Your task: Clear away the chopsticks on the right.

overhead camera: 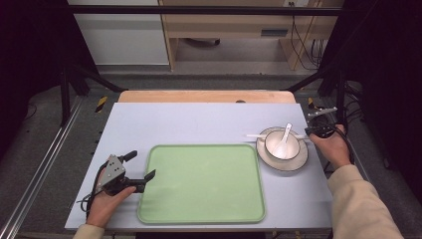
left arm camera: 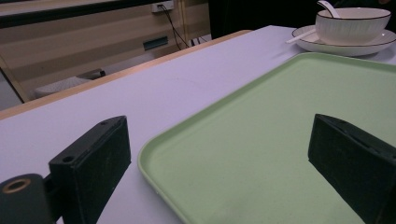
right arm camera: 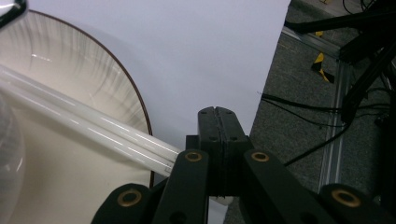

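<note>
My left gripper (overhead camera: 133, 172) sits low at the near left, its fingers (left arm camera: 93, 163) spread wide apart and pointing toward the right. My left hand (overhead camera: 107, 201) wraps its body from below. At the far right, my right gripper (right arm camera: 218, 122) has its fingers pressed flat together, and my right hand (overhead camera: 332, 147) grips it, with the sleeved forearm running back to the near right corner.

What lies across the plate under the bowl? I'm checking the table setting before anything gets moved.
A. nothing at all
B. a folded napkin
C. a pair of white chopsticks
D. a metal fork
C: pale white chopsticks stretch across the plate beneath the bowl, and the right gripper view shows their near ends reaching the shut right gripper.
</note>
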`<action>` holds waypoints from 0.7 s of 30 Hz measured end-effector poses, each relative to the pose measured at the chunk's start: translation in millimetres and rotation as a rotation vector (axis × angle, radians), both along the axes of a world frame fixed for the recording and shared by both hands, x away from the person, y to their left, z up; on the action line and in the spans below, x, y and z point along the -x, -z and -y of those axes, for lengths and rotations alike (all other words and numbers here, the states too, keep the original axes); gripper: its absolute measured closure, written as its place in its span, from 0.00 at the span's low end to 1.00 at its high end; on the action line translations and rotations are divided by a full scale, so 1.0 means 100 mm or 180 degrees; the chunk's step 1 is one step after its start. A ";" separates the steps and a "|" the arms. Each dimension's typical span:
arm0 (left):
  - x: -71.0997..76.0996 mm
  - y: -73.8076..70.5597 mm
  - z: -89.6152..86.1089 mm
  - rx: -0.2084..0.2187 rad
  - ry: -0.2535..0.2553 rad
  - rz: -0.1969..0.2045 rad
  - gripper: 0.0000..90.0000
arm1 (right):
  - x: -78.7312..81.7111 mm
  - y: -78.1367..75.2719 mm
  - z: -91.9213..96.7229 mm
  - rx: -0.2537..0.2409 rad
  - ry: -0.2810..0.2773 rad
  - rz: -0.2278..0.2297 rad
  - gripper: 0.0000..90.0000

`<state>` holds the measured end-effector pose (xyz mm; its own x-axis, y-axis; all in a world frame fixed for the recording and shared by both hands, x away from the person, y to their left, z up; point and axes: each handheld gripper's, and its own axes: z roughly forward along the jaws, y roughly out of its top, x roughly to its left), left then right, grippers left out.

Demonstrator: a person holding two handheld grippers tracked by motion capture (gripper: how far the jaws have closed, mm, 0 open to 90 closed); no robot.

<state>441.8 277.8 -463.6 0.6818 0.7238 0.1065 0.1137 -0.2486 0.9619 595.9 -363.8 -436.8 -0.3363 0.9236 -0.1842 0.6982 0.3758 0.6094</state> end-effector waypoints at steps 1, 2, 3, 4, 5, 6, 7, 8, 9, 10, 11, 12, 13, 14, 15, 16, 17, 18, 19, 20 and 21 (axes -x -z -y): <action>0.00 0.00 0.00 -0.0001 0.0001 -0.0001 0.06 | 0.02 -0.01 0.00 0.0015 -0.0009 -0.0016 1.00; 0.00 0.00 0.00 -0.0006 -0.0001 -0.0012 0.06 | 0.04 -0.01 0.00 0.0008 -0.0012 -0.0029 1.00; 0.00 0.00 0.00 -0.0011 -0.0001 -0.0016 0.06 | 0.07 -0.01 0.00 0.0008 -0.0009 -0.0042 1.00; 0.00 0.00 0.00 -0.0017 -0.0008 -0.0014 0.06 | 0.10 -0.02 0.00 0.0034 -0.0016 -0.0065 1.00; 0.00 0.00 0.00 -0.0018 -0.0013 -0.0012 0.06 | 0.13 -0.02 -0.01 0.0041 -0.0021 -0.0078 1.00; 0.00 0.00 0.00 -0.0013 -0.0014 -0.0012 0.06 | 0.17 -0.01 -0.01 0.0052 -0.0007 -0.0086 1.00; 0.00 0.00 0.00 -0.0014 -0.0013 -0.0013 0.06 | 0.22 -0.01 -0.01 0.0069 0.0023 -0.0093 1.00; 0.00 0.00 0.00 -0.0019 -0.0011 -0.0015 0.06 | 0.30 -0.02 -0.02 0.0033 0.0044 -0.0101 1.00; 0.00 0.01 0.01 -0.0013 -0.0008 -0.0011 0.06 | 0.34 -0.02 -0.02 0.0011 0.0062 -0.0094 1.00; 0.00 0.00 0.01 -0.0022 -0.0008 -0.0019 0.06 | 0.34 -0.02 -0.02 0.0011 0.0062 -0.0094 1.00; 0.00 0.01 0.01 -0.0025 -0.0005 -0.0020 0.06 | 0.38 -0.02 -0.02 0.0000 0.0065 -0.0094 1.00; 0.00 0.01 0.01 -0.0025 -0.0003 -0.0023 0.06 | 0.43 -0.02 -0.03 -0.0012 0.0054 -0.0116 1.00; 0.00 0.01 0.02 -0.0026 0.0001 -0.0025 0.06 | 0.47 -0.01 -0.03 -0.0016 0.0064 -0.0125 1.00; -0.01 0.01 0.02 -0.0034 0.0003 -0.0023 0.06 | 0.50 -0.01 -0.04 -0.0032 0.0058 -0.0133 1.00; -0.01 0.01 0.02 -0.0034 0.0005 -0.0028 0.06 | 0.54 -0.01 -0.04 -0.0063 0.0063 -0.0113 1.00; -0.01 0.01 0.02 -0.0039 0.0006 -0.0032 0.06 | 0.56 -0.02 -0.03 -0.0070 0.0088 -0.0073 0.99; -0.01 0.01 0.02 -0.0043 0.0007 -0.0034 0.06 | 0.59 -0.05 -0.03 -0.0054 0.0123 0.0000 0.96; -0.01 0.01 0.02 -0.0045 0.0009 -0.0035 0.07 | 0.63 -0.11 -0.02 -0.0081 0.0027 0.0210 0.94; -0.01 0.01 0.02 -0.0046 0.0011 -0.0035 0.07 | 0.63 -0.11 -0.02 -0.0081 0.0027 0.0210 0.94; -0.01 0.02 0.02 -0.0049 0.0012 -0.0037 0.07 | 0.64 -0.13 -0.02 -0.0141 -0.0035 0.0248 0.92; -0.01 0.02 0.02 -0.0050 0.0013 -0.0038 0.07 | 0.65 -0.14 -0.02 -0.0216 -0.0176 0.0261 0.89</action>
<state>442.6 275.5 -465.3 0.6861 0.7192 0.1098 0.1240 -0.2643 0.9564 530.9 -361.6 -422.7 -0.3735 0.9153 -0.1509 0.6243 0.3683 0.6889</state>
